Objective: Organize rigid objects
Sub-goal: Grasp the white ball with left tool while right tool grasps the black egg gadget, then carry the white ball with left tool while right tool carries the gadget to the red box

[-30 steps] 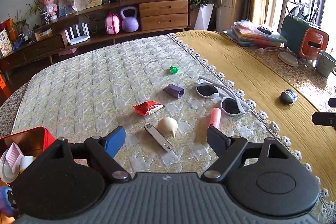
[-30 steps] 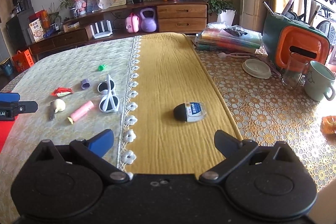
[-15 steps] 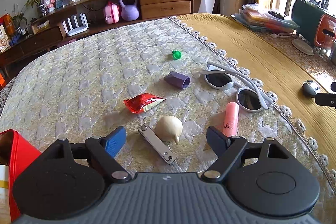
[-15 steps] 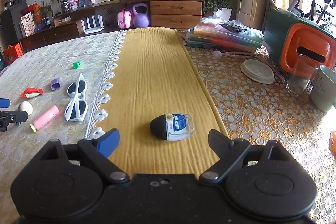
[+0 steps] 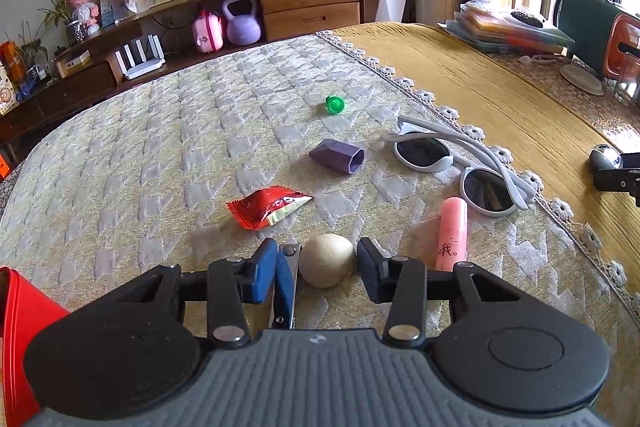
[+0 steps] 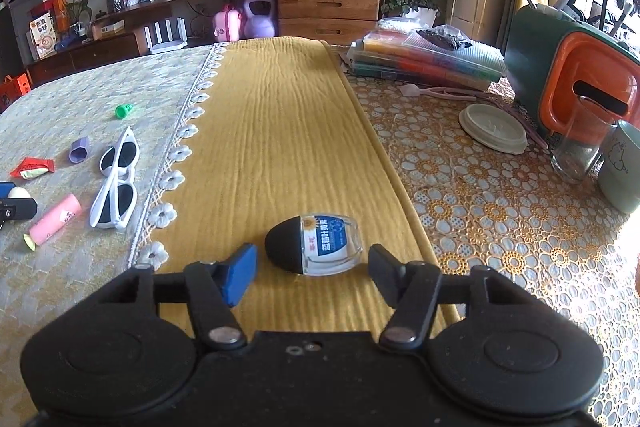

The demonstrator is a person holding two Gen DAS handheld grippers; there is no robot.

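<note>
Both dropped onto targets since a second ago: left gripper [image 5: 316, 269] closing around the egg [image 5: 327, 259] and clipper [image 5: 286, 277], right gripper [image 6: 312, 273] closing around the bottle [image 6: 314, 243]; neither pinched yet, pickups look imminent.

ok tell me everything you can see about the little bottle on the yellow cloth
The small bottle lies on its side on the yellow table runner. It has a rounded black cap pointing left and a clear, glassy body with a blue and white label bearing a sunflower picture and printed characters. It looks empty or filled with clear liquid; I cannot tell which. It sits between the fingers of the right tool, whose jaws are closing but not yet touching it. Only the runner touches it.
</note>
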